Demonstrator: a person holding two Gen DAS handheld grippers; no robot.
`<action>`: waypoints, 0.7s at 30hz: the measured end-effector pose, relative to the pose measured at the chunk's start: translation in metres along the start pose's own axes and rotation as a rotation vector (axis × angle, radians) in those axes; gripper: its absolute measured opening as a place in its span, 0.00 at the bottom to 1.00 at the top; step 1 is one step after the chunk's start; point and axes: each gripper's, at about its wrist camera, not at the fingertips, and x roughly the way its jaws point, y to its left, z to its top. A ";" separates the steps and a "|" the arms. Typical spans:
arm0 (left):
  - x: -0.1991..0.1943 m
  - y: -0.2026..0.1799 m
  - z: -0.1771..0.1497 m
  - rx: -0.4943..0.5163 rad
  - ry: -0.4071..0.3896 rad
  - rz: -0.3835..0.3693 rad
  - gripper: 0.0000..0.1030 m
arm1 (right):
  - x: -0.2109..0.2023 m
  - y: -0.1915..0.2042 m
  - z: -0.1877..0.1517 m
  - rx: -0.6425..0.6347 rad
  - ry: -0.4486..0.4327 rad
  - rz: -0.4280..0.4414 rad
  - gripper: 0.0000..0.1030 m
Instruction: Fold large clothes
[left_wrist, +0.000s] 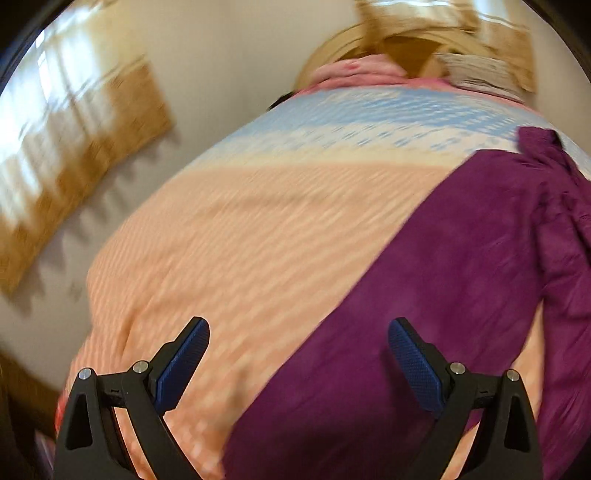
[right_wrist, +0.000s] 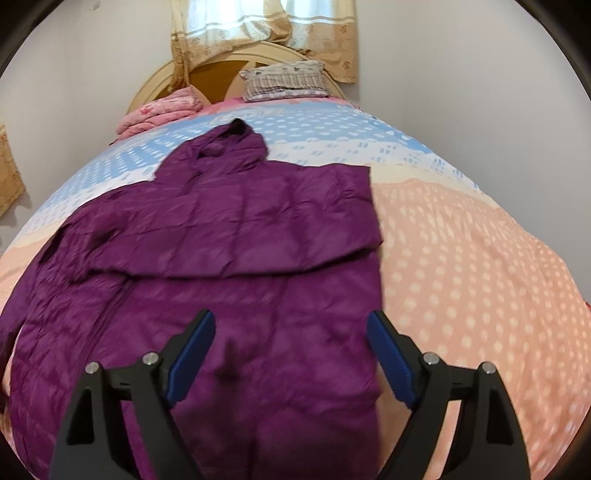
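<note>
- Purple jacket (right_wrist: 229, 236) flat on bed (right_wrist: 480, 258), long axis 6–12 o'clock, hood (right_wrist: 236, 144) toward 12, one sleeve folded across.
- Right gripper (right_wrist: 291, 354) fingers released, empty, over hem.
- Left gripper (left_wrist: 299, 363) fingers spread, empty.

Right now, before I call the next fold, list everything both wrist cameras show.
jacket: one, purple, hooded, spread on the bed, one sleeve folded across its body
bedspread: one, peach below and blue above with pale dots, covers the bed
pillow: one, patterned grey and white, at the headboard
blanket: one, pink, bundled at the bed's head, left of the pillow
headboard: one, cream, arched
curtain: one, beige, over the window
left gripper: one, black with blue pads, open, empty
right gripper: one, same, open, above the jacket
</note>
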 end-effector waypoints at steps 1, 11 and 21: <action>0.001 0.009 -0.008 -0.019 0.018 0.000 0.95 | -0.003 0.005 -0.002 -0.006 -0.007 0.011 0.85; 0.002 0.010 -0.061 -0.095 0.105 -0.111 0.94 | -0.014 0.057 -0.011 -0.064 -0.049 0.077 0.89; -0.043 0.003 -0.026 0.005 -0.048 -0.139 0.02 | -0.019 0.054 -0.011 -0.041 -0.087 0.082 0.89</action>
